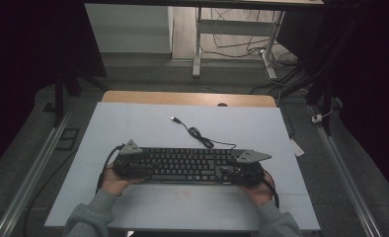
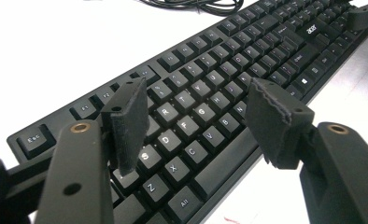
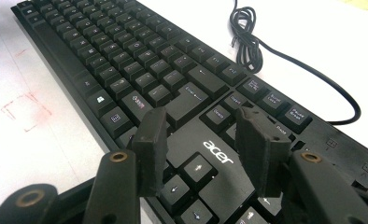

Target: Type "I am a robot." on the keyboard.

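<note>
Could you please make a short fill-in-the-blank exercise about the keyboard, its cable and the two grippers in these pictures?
1. The keyboard lies on a ____ table.
2. The brand printed on the keyboard, beside the arrow keys, is ____.
3. The jaws of the left gripper are ____, above the letter keys.
4. The cable ends in a loose ____ plug.

Missing words: white; acer; open; USB

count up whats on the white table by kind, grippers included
keyboard: 1
usb cable, running from the keyboard: 1
grippers: 2, left gripper and right gripper, both open over the keys
total: 4
</note>
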{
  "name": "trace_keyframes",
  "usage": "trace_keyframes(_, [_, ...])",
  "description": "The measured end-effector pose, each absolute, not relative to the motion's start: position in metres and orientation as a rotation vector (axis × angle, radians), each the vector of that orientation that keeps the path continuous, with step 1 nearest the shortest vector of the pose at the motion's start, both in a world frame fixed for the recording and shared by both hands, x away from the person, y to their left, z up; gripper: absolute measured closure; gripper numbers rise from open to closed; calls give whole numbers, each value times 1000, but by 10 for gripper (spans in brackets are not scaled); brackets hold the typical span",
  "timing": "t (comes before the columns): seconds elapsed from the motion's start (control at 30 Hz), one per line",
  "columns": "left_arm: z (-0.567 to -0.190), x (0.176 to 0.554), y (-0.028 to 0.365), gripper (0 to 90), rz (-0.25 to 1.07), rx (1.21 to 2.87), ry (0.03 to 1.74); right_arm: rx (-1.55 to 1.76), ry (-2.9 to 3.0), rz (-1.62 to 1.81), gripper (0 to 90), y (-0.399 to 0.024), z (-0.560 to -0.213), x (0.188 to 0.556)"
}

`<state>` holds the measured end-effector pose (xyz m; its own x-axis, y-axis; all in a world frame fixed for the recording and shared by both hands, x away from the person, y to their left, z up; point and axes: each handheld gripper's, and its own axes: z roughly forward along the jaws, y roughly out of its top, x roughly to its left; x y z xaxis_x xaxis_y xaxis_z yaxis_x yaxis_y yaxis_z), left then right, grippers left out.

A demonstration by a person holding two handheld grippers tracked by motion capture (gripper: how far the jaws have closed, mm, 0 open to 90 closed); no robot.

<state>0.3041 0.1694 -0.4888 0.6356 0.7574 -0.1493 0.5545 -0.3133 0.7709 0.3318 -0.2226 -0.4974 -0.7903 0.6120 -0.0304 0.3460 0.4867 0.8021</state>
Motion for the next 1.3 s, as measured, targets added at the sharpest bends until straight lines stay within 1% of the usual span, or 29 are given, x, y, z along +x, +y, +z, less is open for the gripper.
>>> trace_keyframes(0.57, [-488,306,174,375,317,2002,1041,813,2428,1200,538,-222,-498,332])
trace_keyframes(1.0, [-492,311,187,381,331,1981,1111,817,2430,1199,538,-222,-499,332])
trace_keyframes(1.3, [-499,315,195,397,353,1999,1160,818,2429,1197,538,-222,-499,333])
